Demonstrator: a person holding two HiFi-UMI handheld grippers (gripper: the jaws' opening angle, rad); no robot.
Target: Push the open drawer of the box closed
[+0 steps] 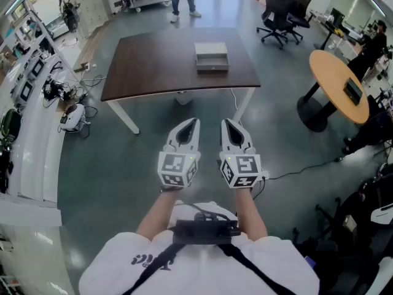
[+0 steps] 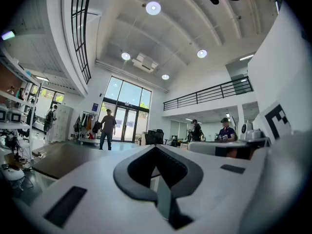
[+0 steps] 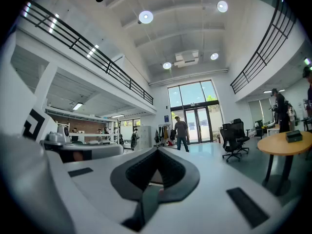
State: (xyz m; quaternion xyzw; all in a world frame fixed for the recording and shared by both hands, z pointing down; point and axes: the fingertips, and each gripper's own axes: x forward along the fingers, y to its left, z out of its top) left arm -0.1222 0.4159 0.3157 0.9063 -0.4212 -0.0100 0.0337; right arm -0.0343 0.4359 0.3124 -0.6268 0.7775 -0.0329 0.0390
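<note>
**Approach: both grippers short of the table, drawer not yet touched.**
We are holding the left gripper (image 1: 194, 121) and right gripper (image 1: 226, 122) with fingers pressed together and empty, well apart from the box (image 1: 211, 53). It is sitting at the far side of the table (image 1: 153, 72), its drawer (image 1: 212, 67) seemingly opening toward us. An off-centre push risks jamming the drawer or sliding the box. Chairs (image 1: 282, 17), a round table (image 1: 334, 82) and a floor cable (image 1: 295, 172) are lying rightward, and only bare tabletop is separating us from the box.

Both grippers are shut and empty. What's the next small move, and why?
Probably step forward toward the table. The box sits around mid-table, well beyond the left gripper and the right gripper, which hang shut over the floor, short of the table's near edge.
</note>
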